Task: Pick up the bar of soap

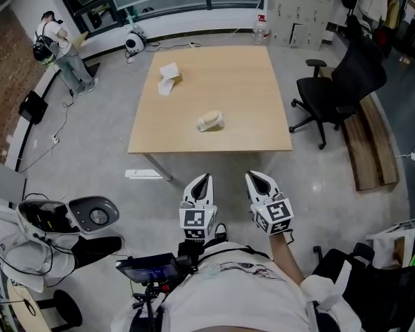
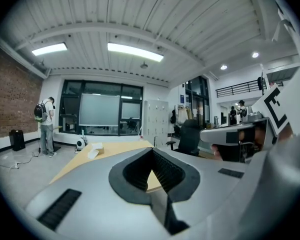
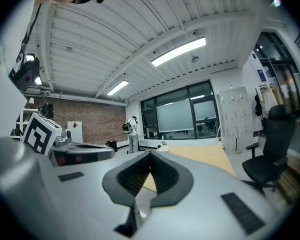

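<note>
A cream bar of soap (image 1: 210,121) lies near the middle of the light wooden table (image 1: 249,95) in the head view. Both grippers hang over the floor, short of the table's near edge and well apart from the soap. My left gripper (image 1: 205,178) (image 2: 151,152) has its jaws together with nothing between them. My right gripper (image 1: 253,176) (image 3: 149,157) stands beside it, jaws likewise closed and empty. In both gripper views the table (image 2: 80,160) (image 3: 210,159) stretches ahead and the jaws hide the soap.
A white folded box (image 1: 169,79) (image 2: 95,150) sits at the table's far left. To the right of the table are a black office chair (image 1: 335,88) and a wooden bench (image 1: 372,144). A person (image 1: 59,47) stands far left. A flat white piece (image 1: 144,174) lies on the floor by the table leg.
</note>
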Tool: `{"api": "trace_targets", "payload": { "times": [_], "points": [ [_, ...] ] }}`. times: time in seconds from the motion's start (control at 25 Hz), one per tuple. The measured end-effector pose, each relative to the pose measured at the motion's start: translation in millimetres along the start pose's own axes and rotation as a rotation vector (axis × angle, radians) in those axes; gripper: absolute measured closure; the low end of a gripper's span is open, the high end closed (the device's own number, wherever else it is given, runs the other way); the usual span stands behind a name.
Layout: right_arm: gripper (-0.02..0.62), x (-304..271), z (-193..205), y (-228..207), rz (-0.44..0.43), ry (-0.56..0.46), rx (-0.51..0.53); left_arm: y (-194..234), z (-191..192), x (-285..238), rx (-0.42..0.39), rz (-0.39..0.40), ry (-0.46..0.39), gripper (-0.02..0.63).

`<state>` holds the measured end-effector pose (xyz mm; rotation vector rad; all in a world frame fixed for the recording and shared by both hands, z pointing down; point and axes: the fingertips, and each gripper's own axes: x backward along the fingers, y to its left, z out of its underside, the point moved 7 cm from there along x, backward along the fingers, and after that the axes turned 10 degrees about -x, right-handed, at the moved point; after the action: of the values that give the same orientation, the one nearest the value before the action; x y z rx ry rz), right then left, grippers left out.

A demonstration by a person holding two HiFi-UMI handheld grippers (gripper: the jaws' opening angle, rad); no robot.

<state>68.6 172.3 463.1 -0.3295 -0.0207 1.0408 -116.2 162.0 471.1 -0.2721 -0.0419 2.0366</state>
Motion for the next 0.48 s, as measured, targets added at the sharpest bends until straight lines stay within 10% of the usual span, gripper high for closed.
{"api": "trace_targets", "payload": {
  "times": [0.48],
  "points": [
    [0.592, -72.1, 11.4, 1.0, -0.007, 0.061, 0.006, 51.2, 28.5, -38.5, 0.033, 0.038, 0.026, 0.605]
  ]
}}
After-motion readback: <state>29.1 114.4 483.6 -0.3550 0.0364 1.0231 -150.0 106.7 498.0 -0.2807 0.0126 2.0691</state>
